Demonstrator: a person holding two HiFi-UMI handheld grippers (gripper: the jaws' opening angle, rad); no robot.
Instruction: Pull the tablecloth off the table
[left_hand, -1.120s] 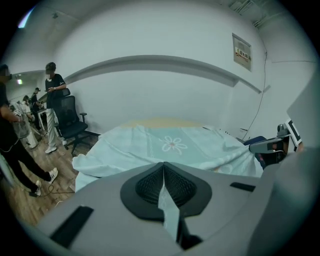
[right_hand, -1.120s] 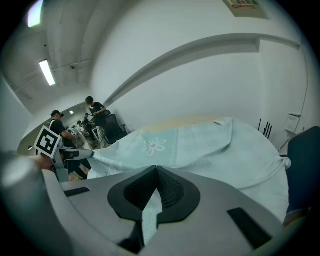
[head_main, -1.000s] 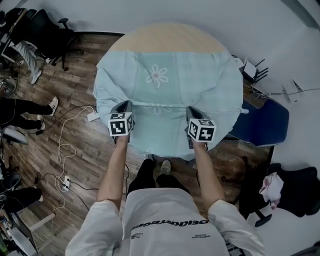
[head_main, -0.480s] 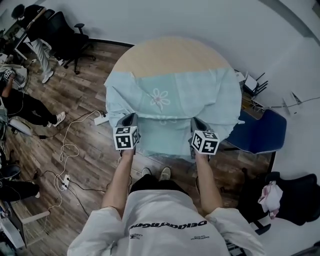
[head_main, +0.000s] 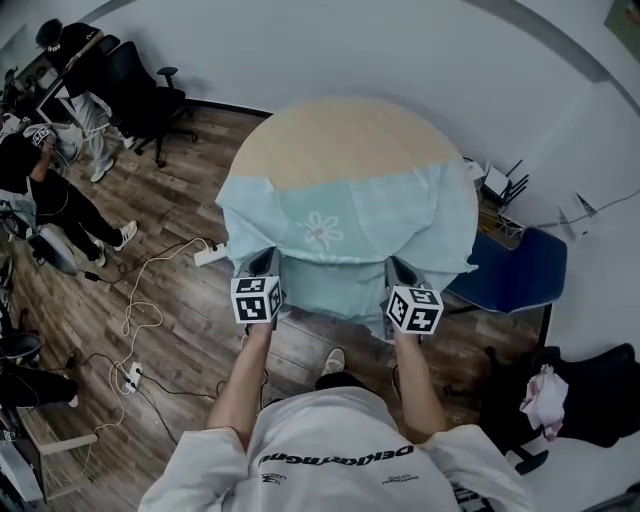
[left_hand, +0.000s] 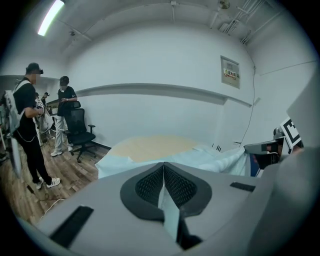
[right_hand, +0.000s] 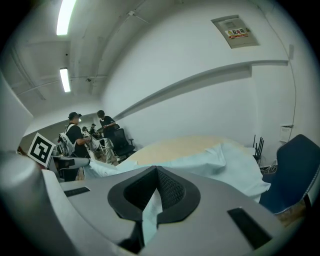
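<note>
The left gripper (left_hand: 163, 175) is seen nearest, its jaws pressed together on a fold of the pale blue tablecloth (head_main: 350, 215). The right gripper (right_hand: 155, 184) is likewise clamped on a strip of the cloth's near hem. Both are held side by side just off the near rim of the round table (head_main: 345, 135), with the hem gathered between them and draped toward the floor. Beyond them the cloth is bunched over the near half of the tabletop, while the far half is already laid bare. The task is therefore judged about half done: the remaining cloth is yet to be drawn over the near rim and clear of the wood.

The pinched fabric between the pads is shown only in the two gripper views. The extent of bared wood and the flower print (head_main: 322, 228) are shown plainly only from the head view. A wall sign (left_hand: 229, 73) is seen in the gripper views alone.
</note>
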